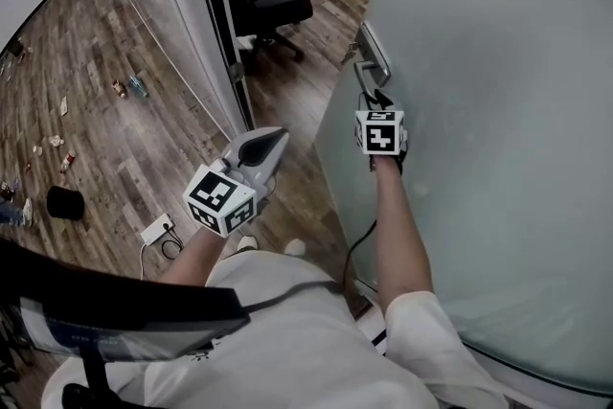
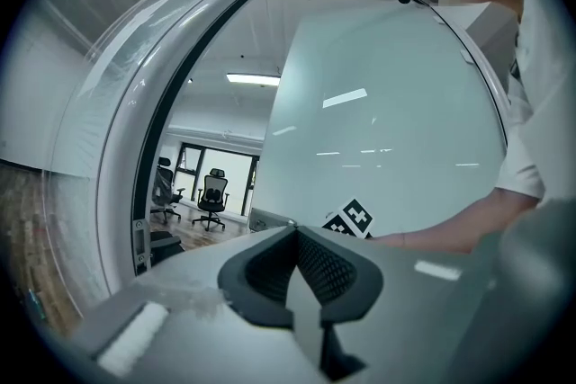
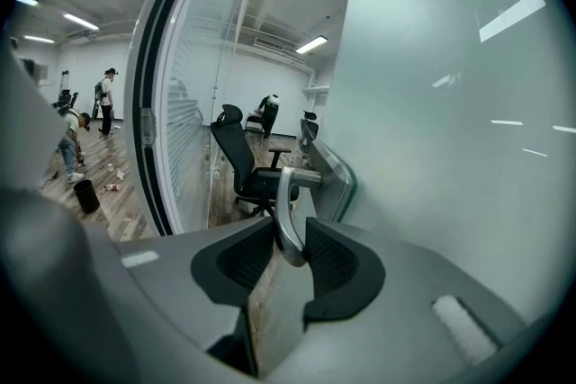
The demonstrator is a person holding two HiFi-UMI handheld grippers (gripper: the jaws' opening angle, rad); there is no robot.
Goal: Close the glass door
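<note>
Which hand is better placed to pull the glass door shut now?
Right. The right tool is clamped on the handle of the door. The left tool is shut, empty and apart from it.

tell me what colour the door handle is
Silver metal. The door handle shows best in the right gripper view.

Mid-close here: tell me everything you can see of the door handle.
The door handle is a slim lever of silver metal, bent in an L. A short stub leaves a metal plate at the free edge of the frosted glass door, then the grip bends toward the right gripper, which is shut on it with a pad on each side. Nothing else touches it. The door stands ajar.
</note>
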